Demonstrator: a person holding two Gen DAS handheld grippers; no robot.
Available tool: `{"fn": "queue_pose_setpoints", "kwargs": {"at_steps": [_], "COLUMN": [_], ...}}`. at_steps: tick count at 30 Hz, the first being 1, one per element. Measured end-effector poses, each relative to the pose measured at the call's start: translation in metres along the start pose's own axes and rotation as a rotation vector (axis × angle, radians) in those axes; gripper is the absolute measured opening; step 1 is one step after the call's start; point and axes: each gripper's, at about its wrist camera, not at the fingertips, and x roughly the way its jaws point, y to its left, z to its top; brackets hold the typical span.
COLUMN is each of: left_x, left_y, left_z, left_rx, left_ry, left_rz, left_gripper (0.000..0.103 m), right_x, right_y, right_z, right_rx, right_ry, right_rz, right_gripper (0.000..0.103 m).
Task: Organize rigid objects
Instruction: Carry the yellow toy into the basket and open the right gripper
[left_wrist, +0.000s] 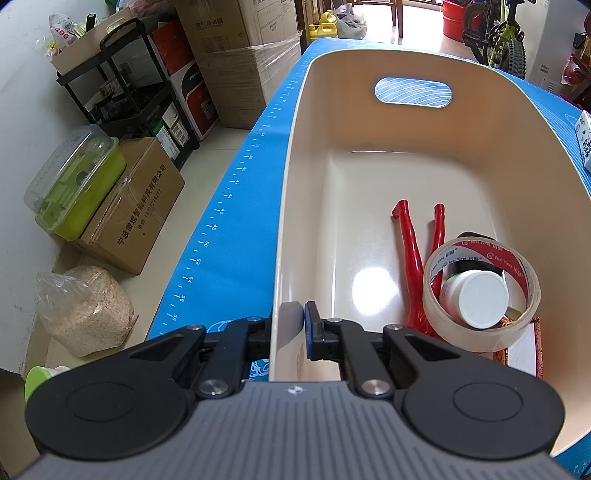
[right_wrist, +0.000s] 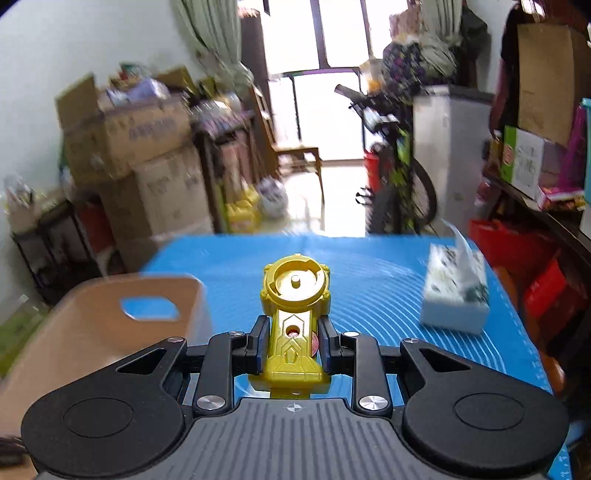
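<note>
Left claw (left_wrist: 291, 325) pinches the beige bin (left_wrist: 406, 122) wall; right claw (right_wrist: 291, 341) clamps a yellow toy (right_wrist: 293, 317).

Home storage room doubling as workspace: taped cardboard boxes (left_wrist: 236, 55) stacking along wall, bicycle (left_wrist: 495, 33) leaning near bright balcony door (right_wrist: 325, 74), rice bag (left_wrist: 85, 310) sitting on floor.

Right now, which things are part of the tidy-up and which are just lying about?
Job:
- beige bin, left gripper clamped on its wall
- yellow toy in right gripper
- red pliers, tape roll, white bottle inside the bin

Lying about:
- tissue box
- blue mat
</note>
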Motion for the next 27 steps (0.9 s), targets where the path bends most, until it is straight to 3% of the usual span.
{"fn": "queue_pose_setpoints", "kwargs": {"at_steps": [5, 13, 23, 27], "left_x": [-0.001, -0.001, -0.001, -0.001], "left_y": [-0.002, -0.003, -0.003, -0.005], "left_z": [0.000, 0.000, 0.000, -0.001], "left_rx": [0.004, 0.012, 0.012, 0.014], "left_ry": [-0.002, -0.003, -0.004, -0.005], "left_rz": [0.008, 0.012, 0.012, 0.011], "left_gripper": [0.013, 0.013, 0.013, 0.013], "right_x": [-0.019, -0.018, 0.009, 0.010], "right_y": [0.034, 0.093, 0.117, 0.119], "right_z": [0.006, -0.018, -0.045, -0.044], "right_rx": [-0.048, -0.182, -0.234, -0.277], "right_ry": [-0.033, 0.064, 0.270, 0.269], "right_rz": [0.113, 0.239, 0.227, 0.206], "right_gripper": [0.035, 0.035, 0.035, 0.035]}}
